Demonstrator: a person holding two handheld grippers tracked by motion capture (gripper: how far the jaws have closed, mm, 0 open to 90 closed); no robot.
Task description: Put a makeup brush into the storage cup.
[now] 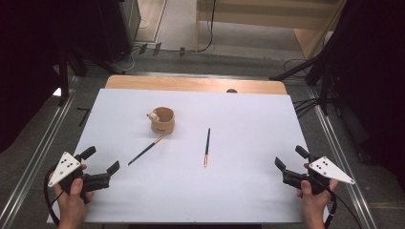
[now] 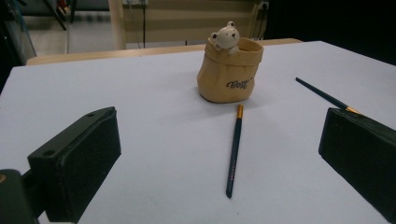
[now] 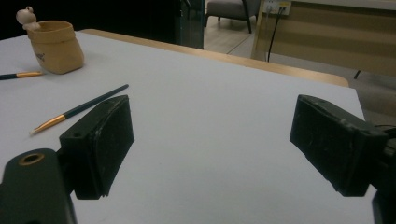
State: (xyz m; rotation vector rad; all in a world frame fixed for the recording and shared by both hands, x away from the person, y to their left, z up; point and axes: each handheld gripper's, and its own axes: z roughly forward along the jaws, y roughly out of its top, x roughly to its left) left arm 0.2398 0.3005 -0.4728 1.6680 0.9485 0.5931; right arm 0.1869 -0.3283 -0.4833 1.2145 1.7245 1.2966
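Left gripper (image 1: 101, 160) low left, jaws wide and empty, right gripper (image 1: 290, 159) low right, same, two thin brushes (image 1: 145, 150) (image 1: 207, 147) flat mid-frame, tan bear pot (image 1: 163, 120) upright above them.

Script "Bear" on holder (image 2: 229, 70)

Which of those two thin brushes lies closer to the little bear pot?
The left brush: its gold end almost reaches the foot of the bear pot. The other brush lies apart to the right, on open white table.

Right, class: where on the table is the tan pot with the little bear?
In the high view, the tan pot stands left of centre on the white table, with one brush just below-left and another brush to its right.
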